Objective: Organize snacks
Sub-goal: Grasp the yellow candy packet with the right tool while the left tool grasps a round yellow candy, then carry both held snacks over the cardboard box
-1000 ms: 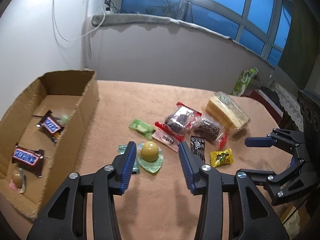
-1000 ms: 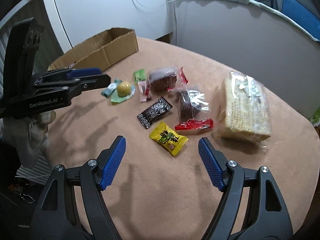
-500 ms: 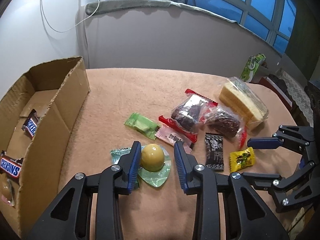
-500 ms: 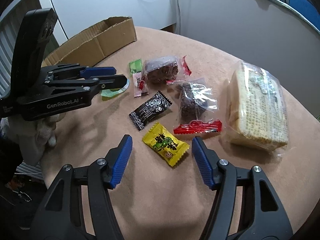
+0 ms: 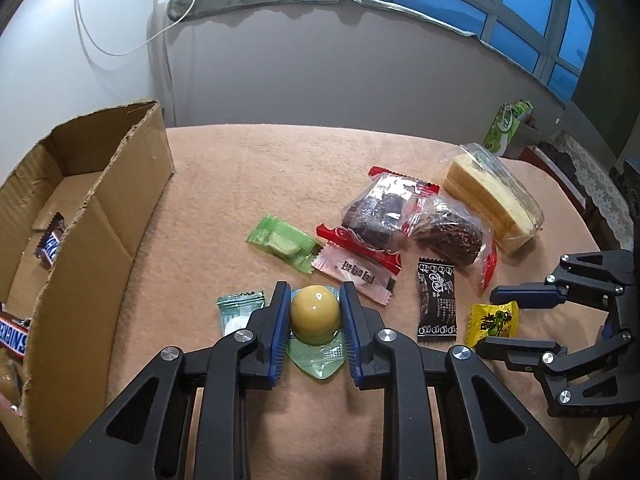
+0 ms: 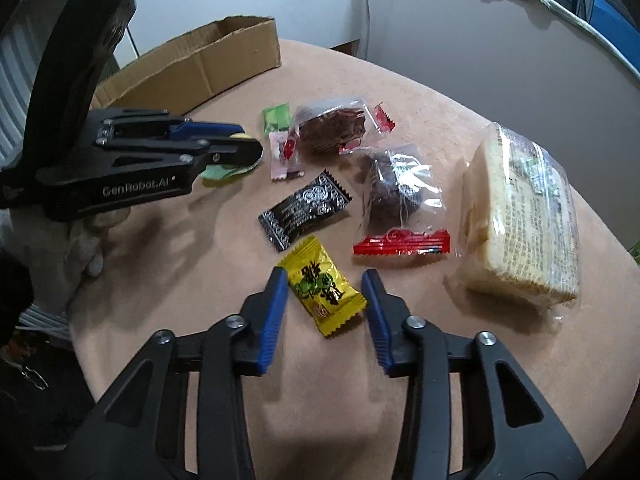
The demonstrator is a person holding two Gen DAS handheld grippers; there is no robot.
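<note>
My left gripper (image 5: 315, 312) is shut on a yellow dome-shaped jelly cup (image 5: 315, 315) with a green lid, low on the tan tablecloth. My right gripper (image 6: 326, 292) is open with its jaws either side of a yellow candy packet (image 6: 322, 285), not touching it; the same gripper (image 5: 516, 322) and packet (image 5: 493, 319) show in the left wrist view. Several more snacks lie in the middle: a black packet (image 6: 306, 209), a pink packet (image 5: 354, 276), a green packet (image 5: 285, 242), two brown cakes in clear wrap (image 5: 444, 230) and a wafer pack (image 6: 520, 216).
An open cardboard box (image 5: 100, 208) stands at the left with Snickers bars (image 5: 50, 240) inside. A small teal packet (image 5: 239, 311) lies just left of my left gripper. The table edge curves near my right gripper. A wall and windowsill run behind.
My left gripper moved forward and closed on the jelly cup. My right gripper moved down and forward over the yellow packet and narrowed its jaws around it.
</note>
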